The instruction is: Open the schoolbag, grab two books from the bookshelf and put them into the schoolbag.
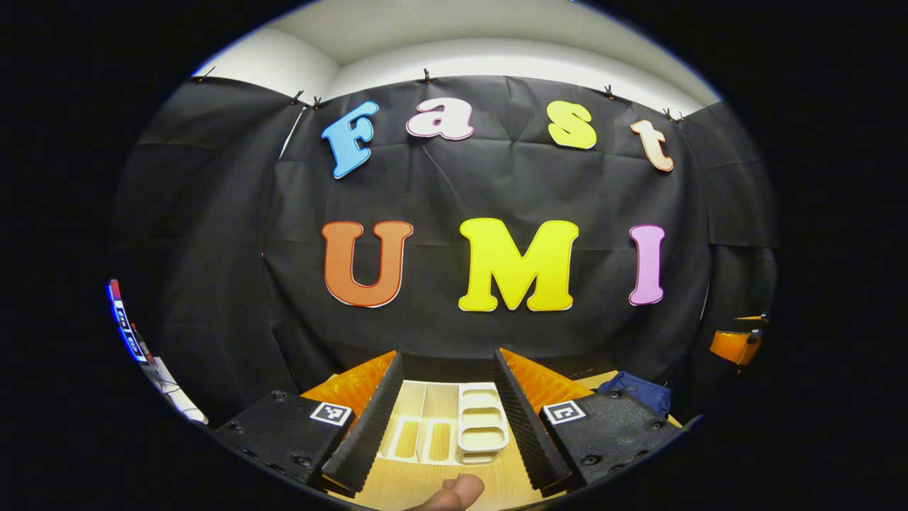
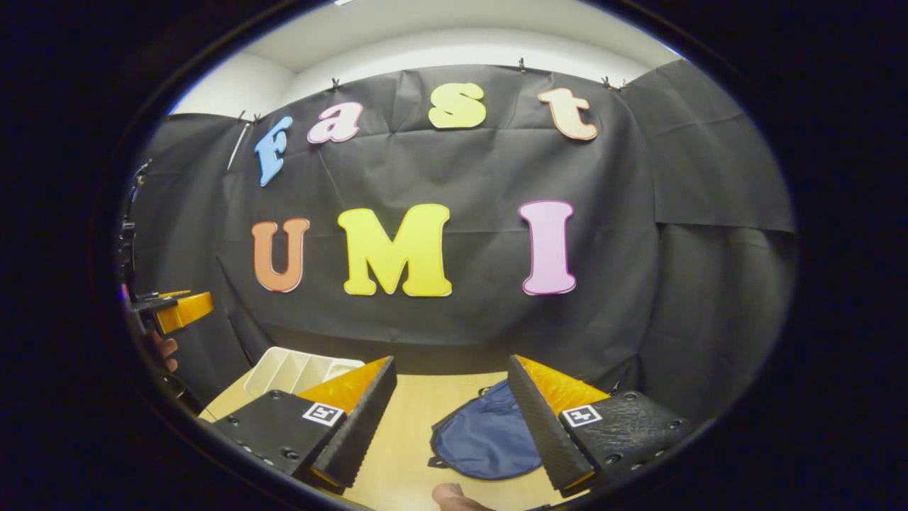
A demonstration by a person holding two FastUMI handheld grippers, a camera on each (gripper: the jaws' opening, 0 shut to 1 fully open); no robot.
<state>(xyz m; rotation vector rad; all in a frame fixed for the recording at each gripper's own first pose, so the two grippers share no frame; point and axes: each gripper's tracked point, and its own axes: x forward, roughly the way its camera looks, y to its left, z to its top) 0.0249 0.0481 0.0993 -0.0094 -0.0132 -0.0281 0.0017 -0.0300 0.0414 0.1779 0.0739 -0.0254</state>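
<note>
My left gripper hangs above the wooden surface with its fingers spread wide and nothing between them; past the gap sits a cream divided organiser, which may be the bookshelf, though I can make out no books in it. A blue schoolbag peeks out behind my left gripper's outer finger, mostly hidden. My right gripper is likewise wide open and empty, and the schoolbag lies flat on the surface just ahead, partly covered by one finger (whether its zip is open I cannot tell). In the right gripper view, the organiser is cut off behind the other finger. A fingertip intrudes at the bottom edge.
</note>
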